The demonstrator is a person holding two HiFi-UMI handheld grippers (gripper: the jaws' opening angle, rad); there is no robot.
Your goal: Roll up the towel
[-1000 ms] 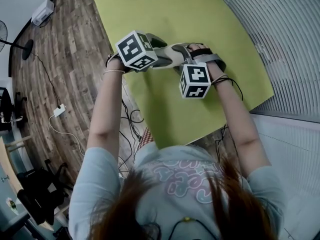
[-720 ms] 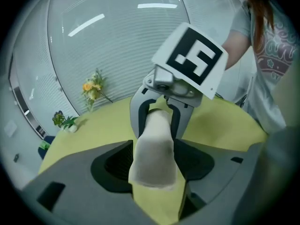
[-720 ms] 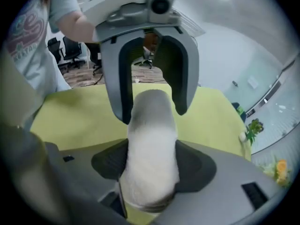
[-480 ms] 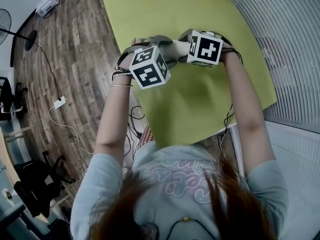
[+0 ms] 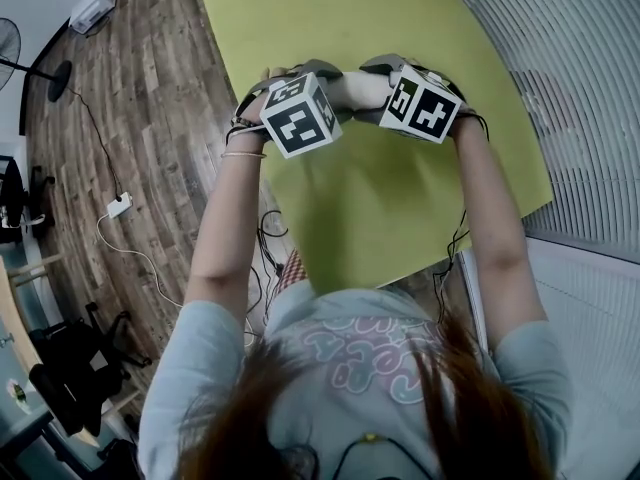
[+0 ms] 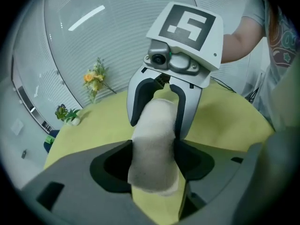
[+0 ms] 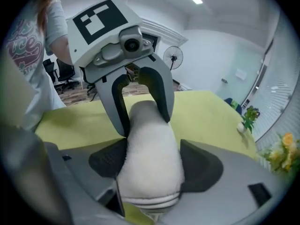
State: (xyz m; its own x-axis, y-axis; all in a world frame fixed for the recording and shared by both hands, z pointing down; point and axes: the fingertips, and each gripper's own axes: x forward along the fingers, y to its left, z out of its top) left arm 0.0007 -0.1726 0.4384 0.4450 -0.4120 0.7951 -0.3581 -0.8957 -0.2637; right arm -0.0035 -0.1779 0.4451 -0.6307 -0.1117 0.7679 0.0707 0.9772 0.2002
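Yellow-green surface (image 5: 400, 208) stretched out below both forearms. White towel (image 5: 358, 89) was a tight roll over it, crosswise between the two marker cubes, one end in each claw. The left claw (image 6: 154, 165) was closed on its end, pads against the pile. The right claw (image 7: 152, 168) had just been opening and stood wide; the striped end filled the gap, touching both pads.

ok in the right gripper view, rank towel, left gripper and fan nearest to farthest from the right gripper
1. rolled towel, between the right gripper's jaws, which have just been opening
2. left gripper, at the towel's far end, straight ahead
3. standing fan, far background, upper middle
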